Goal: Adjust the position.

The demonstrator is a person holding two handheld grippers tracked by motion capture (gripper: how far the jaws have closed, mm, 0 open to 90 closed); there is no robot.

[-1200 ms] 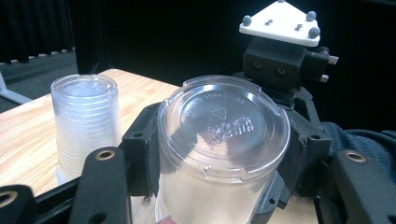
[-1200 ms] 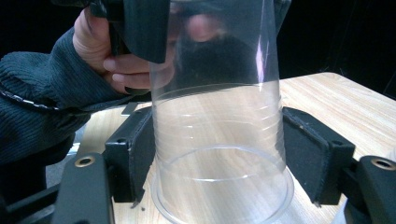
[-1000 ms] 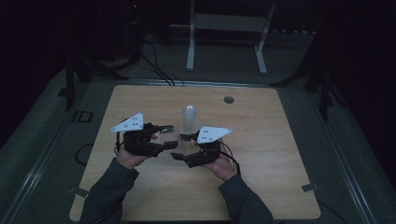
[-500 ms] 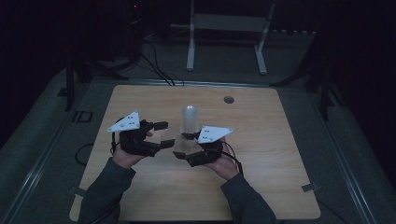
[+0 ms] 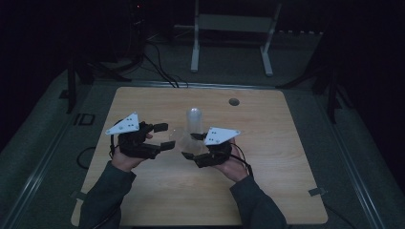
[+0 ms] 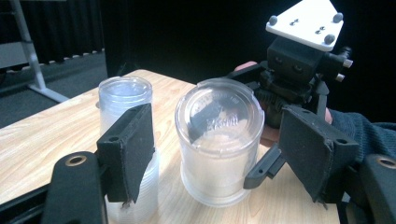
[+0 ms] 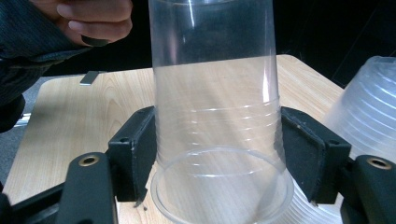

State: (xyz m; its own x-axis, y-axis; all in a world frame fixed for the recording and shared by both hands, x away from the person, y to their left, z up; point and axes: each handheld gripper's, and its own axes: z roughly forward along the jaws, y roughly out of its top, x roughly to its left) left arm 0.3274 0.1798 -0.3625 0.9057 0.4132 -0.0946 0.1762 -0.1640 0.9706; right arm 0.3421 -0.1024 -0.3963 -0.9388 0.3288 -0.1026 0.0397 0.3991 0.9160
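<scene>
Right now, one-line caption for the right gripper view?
Right tool clamps an upside-down clear plastic cup on the wooden table, beside a stack of cups.

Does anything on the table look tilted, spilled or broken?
Nothing stands out. The single clear plastic cup stands upside down, straight, between the right gripper pads. The stack of clear plastic cups beside it also stands upright, undamaged.

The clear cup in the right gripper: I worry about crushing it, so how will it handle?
The clear cup looks thin-walled, so probably light and easily dented. Its glossy sides may slip in the right gripper. Upside down on its wide rim, it seems unlikely to tip.
</scene>
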